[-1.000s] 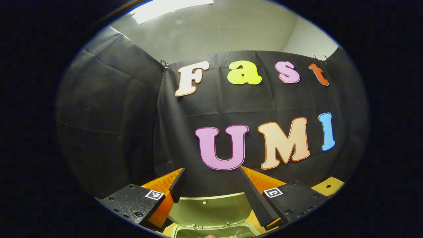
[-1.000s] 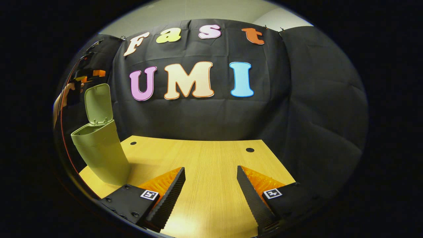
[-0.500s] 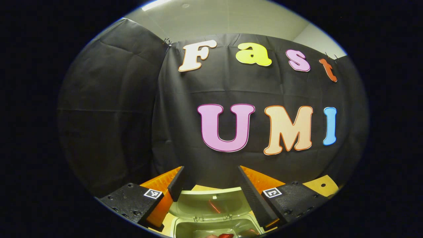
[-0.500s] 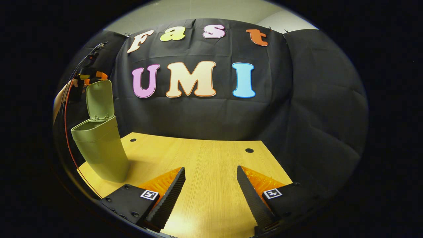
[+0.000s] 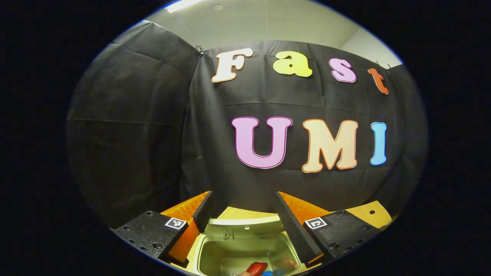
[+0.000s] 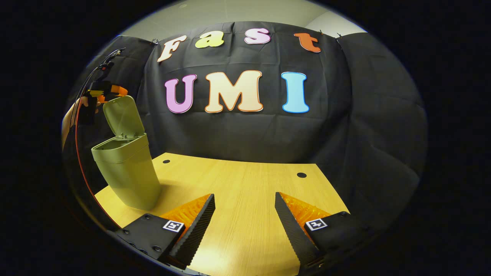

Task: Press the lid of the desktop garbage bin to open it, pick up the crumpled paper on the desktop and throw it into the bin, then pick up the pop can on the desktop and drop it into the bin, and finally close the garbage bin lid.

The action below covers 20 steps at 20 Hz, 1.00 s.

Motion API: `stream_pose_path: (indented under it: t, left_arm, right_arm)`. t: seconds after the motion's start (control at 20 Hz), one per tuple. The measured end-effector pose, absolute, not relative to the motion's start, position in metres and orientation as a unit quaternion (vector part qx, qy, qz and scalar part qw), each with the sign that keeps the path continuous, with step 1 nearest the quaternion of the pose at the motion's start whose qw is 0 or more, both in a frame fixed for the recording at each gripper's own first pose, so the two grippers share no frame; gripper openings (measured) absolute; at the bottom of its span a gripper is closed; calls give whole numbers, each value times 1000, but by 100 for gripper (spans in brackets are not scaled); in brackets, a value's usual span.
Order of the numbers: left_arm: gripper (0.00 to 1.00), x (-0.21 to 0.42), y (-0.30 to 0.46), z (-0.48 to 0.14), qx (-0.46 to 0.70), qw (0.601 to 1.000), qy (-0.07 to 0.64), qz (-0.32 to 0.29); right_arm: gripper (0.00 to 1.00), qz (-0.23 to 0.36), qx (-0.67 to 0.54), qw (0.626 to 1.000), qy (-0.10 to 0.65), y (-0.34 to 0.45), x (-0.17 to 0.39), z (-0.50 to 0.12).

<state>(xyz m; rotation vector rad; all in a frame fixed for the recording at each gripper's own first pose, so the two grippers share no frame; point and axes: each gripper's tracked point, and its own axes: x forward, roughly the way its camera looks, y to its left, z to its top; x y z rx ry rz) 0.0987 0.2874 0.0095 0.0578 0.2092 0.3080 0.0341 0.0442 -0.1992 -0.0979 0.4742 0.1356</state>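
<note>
Closing the lid looks like the only step left. Desk [image 6: 245, 199] carries the bin [image 6: 126, 172] at its left edge, lid [image 6: 122, 115] up. Left claw [image 5: 243, 214] hovers above it, wide open, empty; pop can [image 5: 257, 267] lies inside. Right claw [image 6: 245, 226] idles, wide open, empty.

Light wood-grain counter [image 6: 245, 199] with two dark holes near its far edge. One green garbage bin [image 6: 128, 174] stands upright at its left end.
</note>
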Motion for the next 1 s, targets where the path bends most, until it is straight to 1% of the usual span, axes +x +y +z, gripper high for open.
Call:
stream_pose_path:
  t: [0.2, 0.35, 0.4, 0.5, 0.65, 0.85, 1.0]
  left_arm:
    - [96, 72, 281, -7, 25, 982, 109, 155]
    - [94, 54, 273, -27, 14, 982, 114, 153]
    - [94, 49, 271, -37, 12, 981, 121, 152]
    - [93, 39, 270, -55, 7, 979, 137, 153]
    - [94, 30, 266, -78, -11, 975, 160, 154]
    - [94, 18, 270, -106, -1, 967, 189, 169]
    - [92, 13, 269, -126, 13, 961, 217, 170]
  right_arm:
    - [99, 85, -51, 966, 237, 52, 37, -200]
    - [100, 98, -53, 965, 239, 58, 38, -203]
    - [99, 102, -54, 964, 241, 61, 38, -204]
    - [100, 108, -60, 963, 241, 64, 39, -205]
    - [99, 117, -61, 961, 244, 68, 37, -208]
    - [99, 121, -65, 959, 250, 69, 37, -214]
    - [99, 125, -63, 957, 254, 71, 39, -219]
